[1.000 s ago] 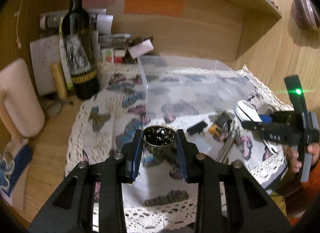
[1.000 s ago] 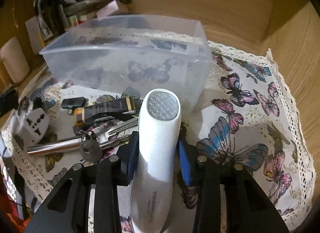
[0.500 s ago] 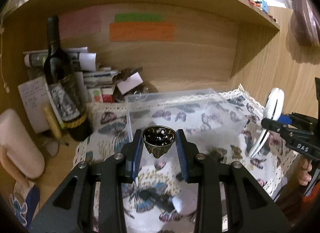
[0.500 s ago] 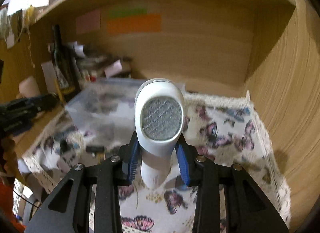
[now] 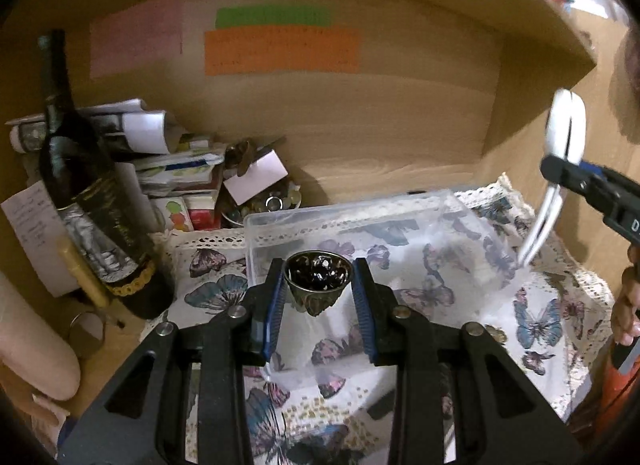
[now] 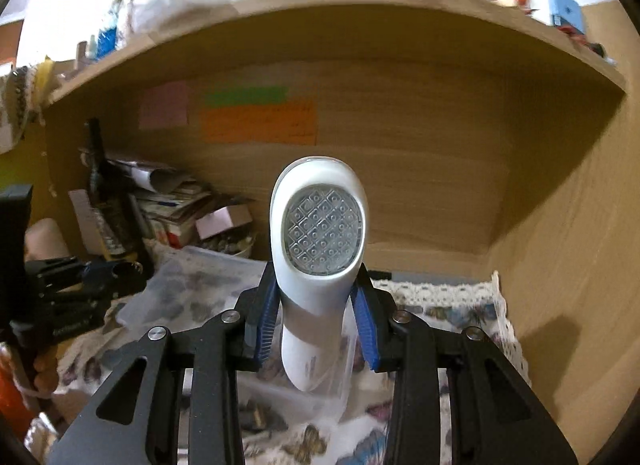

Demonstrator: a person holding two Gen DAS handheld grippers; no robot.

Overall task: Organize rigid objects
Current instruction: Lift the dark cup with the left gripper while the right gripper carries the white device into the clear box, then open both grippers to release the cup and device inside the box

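Both hand-held grippers loaded above the clear plastic storage box (image 5: 360,233).
My left hand-held gripper (image 5: 319,297) clamped a small ornate metal cup (image 5: 318,281); my right hand-held gripper (image 6: 318,317) clamped a white plastic handheld torch (image 6: 318,249).

The left gripper (image 5: 318,293) sits at lower centre of its view — jaws clamped, load raised. The right gripper (image 6: 316,313), lower centre too, grips likewise — its fingers (image 6: 266,317) pressing inward.

Home desk nook, wood shelf (image 6: 360,17) w/ clutter overhead. Butterfly tablecloth (image 5: 540,317), wine bottle (image 5: 80,193), paper stacks (image 5: 160,153), sticky notes (image 5: 280,51) on back panel.
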